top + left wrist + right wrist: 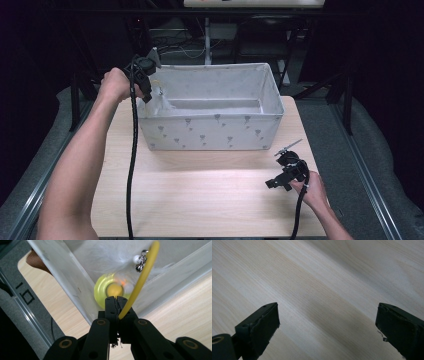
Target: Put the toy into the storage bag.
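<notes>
My left gripper (147, 96) hangs over the left end of a white fabric bin (210, 131). In the left gripper view its jaws (115, 299) are shut on a thin yellow rod (144, 277) of a feather toy. The rod curves up to a small metal bell (140, 264) and a white feather (112, 258). A blurred round yellow disc (103, 290) hangs below the jaw tips, inside the bin. My right gripper (275, 183) sits low over the wooden table (200, 200) at the front right. Its jaws (327, 315) stand wide open with only bare wood between them.
The bin takes up the far half of the table, its inside pale and hollow. A dark frame and grey floor surround the table. A person's forearms come in from the bottom left and bottom right. A cable trails from each gripper.
</notes>
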